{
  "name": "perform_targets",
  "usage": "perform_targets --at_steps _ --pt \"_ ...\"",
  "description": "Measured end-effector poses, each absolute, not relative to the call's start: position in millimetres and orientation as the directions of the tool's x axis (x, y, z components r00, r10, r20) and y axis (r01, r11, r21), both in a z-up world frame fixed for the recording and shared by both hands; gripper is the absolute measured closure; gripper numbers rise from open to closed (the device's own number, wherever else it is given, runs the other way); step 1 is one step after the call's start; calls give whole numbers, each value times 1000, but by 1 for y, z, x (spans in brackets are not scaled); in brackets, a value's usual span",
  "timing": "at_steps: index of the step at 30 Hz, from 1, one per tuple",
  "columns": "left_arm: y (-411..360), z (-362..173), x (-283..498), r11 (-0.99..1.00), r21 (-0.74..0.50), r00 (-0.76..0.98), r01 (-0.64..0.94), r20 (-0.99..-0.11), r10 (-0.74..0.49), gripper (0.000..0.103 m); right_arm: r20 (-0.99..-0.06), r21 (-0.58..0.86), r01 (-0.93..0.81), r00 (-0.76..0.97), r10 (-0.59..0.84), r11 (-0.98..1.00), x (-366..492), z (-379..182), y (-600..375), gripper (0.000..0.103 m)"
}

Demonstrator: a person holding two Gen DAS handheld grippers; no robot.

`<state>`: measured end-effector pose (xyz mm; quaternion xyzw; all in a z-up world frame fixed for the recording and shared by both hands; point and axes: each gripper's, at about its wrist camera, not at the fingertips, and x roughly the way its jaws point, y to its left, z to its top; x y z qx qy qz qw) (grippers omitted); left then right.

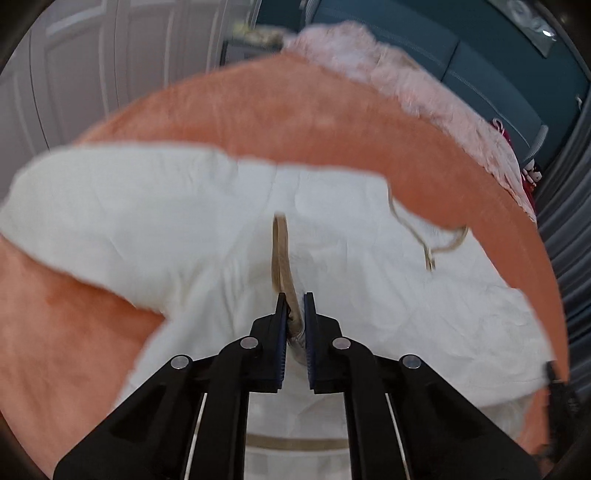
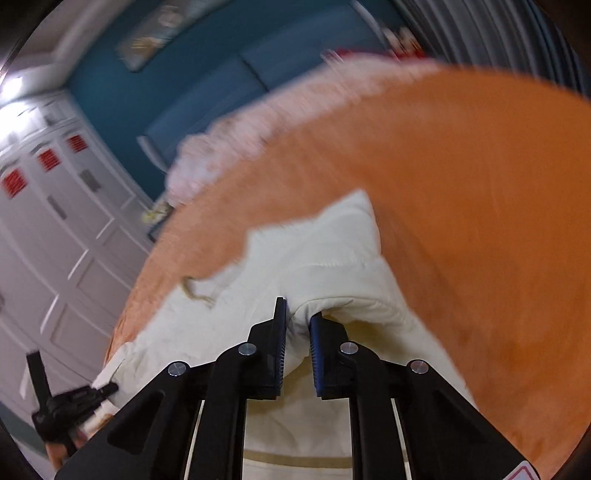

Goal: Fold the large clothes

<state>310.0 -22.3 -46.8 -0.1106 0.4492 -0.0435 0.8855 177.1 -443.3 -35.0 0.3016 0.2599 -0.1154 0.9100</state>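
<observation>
Left gripper point(image 1: 295, 297) clamped on white garment point(image 1: 147, 206); right gripper point(image 2: 298, 308) pinching its fold, orange bedspread point(image 1: 295, 122) beneath

Motion blur is smearing the right wrist view, softening the white cupboard doors point(image 2: 55, 236) and a framed picture point(image 2: 155, 33) whose subject is unreadable. The cream garment point(image 1: 369, 302) is running under the black linkage and out of the bottom edge in both views. The red items point(image 1: 530, 177) beyond the pink fleece point(image 1: 406, 85), possibly toys, are staying too small to identify.
</observation>
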Motion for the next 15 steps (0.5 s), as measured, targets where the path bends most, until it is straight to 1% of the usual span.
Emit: perform_targets --at_steps 1,2,3,5,6,9,10,12,14,15 --pt "-25 -47 309 981 -192 609 -23 -781 -139 96 -549 459 366 833 -66 810 179 -35 -441 91" --pt "-29 -54 311 988 -152 603 -18 -790 -110 96 -599 399 384 797 -81 833 187 -45 -437 91" --pt "-32 -68 314 994 -112 574 -10 -814 -86 96 -636 377 401 767 -82 835 193 -56 -438 92" --pt "-38 -91 318 998 -61 533 -6 -845 -48 96 -726 364 442 686 -47 820 203 -90 -443 91" --pt "-39 -97 317 999 -40 531 -3 -847 -33 96 -744 370 450 667 -30 813 203 -100 -445 91" --pt "-46 -104 310 999 38 556 17 -831 22 94 -736 389 458 677 -29 799 190 -101 -447 83" --pt "-46 -102 308 999 47 558 18 -829 29 93 -728 380 461 684 -48 802 185 -96 -446 83" --pt "-44 -92 302 999 41 564 25 -826 20 92 -701 342 467 705 -110 815 168 -77 -440 82" --pt "-43 -76 293 999 24 589 27 -808 3 89 -648 295 467 739 -185 834 153 -52 -429 82" --pt "-42 -68 287 1000 19 609 23 -793 1 85 -619 277 460 757 -210 843 149 -39 -425 81"
